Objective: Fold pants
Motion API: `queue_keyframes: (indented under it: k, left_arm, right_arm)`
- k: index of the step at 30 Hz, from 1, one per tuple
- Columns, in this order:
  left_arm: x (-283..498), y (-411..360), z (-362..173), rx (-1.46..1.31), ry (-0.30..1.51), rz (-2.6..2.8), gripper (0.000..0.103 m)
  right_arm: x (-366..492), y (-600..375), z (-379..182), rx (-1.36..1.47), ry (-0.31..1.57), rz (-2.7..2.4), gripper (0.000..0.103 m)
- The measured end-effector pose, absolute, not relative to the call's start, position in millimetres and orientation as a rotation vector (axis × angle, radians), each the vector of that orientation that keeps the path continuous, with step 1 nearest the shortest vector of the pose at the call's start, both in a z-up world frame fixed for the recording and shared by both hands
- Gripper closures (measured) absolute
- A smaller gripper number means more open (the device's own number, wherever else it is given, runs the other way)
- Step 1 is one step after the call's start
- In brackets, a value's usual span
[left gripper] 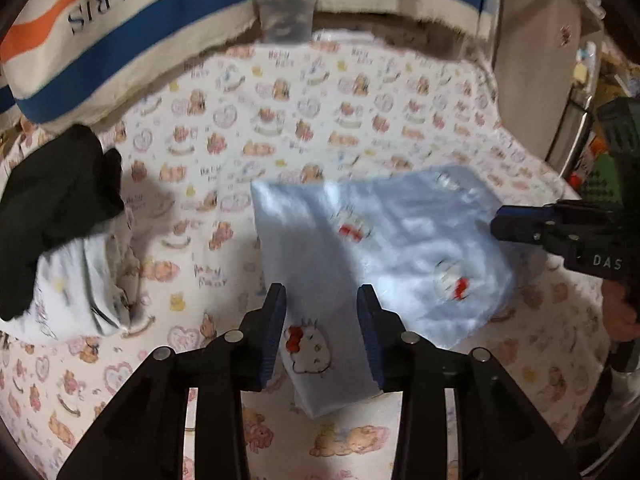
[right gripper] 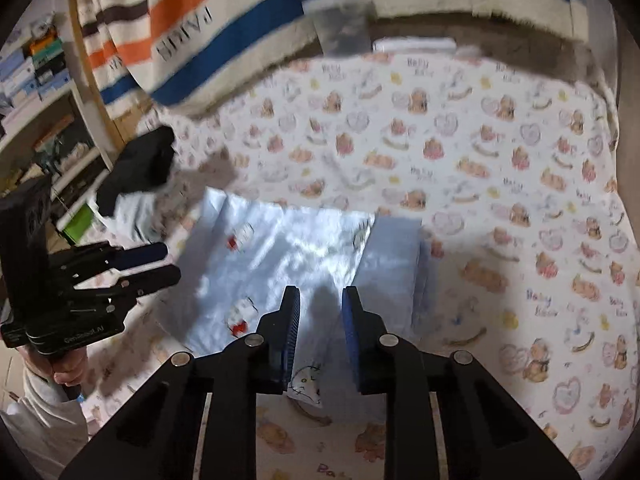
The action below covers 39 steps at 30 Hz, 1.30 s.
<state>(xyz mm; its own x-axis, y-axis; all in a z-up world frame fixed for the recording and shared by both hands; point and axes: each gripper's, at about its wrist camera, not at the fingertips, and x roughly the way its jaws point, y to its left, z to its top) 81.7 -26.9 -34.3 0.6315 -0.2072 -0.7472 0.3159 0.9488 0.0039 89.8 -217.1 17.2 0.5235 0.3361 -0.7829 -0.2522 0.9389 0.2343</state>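
Pale blue cartoon-print pants (left gripper: 360, 248) lie folded into a compact rectangle on the teddy-bear-print bed sheet (left gripper: 320, 112), apparently nearly finished; left claw (left gripper: 322, 304) and right claw (right gripper: 320, 308) hover partly open above them, gripping nothing.

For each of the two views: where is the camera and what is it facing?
Left wrist: on the left claw, angled down at the light blue pants; the right claw enters at the right edge.
Right wrist: on the right claw, angled down at the pants; the left claw and a hand show at left.
Shared: pants, printed sheet, striped towel, dark garment.
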Motion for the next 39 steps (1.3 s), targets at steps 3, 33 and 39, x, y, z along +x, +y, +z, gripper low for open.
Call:
queue_keyframes:
  k: [3,33,39]
  left_arm:
    - [87,-19,-54,0.12,0.895,-0.274,0.068]
    - [50,-140,-16,0.427,0.734,-0.668,0.064]
    - [40,-181,-38,0.534,0.813,-0.785,0.058]
  right_arm:
    - [90,-226,2,0.105,0.982,0.331,0.08]
    - [60,-303,8,0.492,1.025,0.438,0.08]
    - [43,-325,0,0.545,1.036,0.421,0.08]
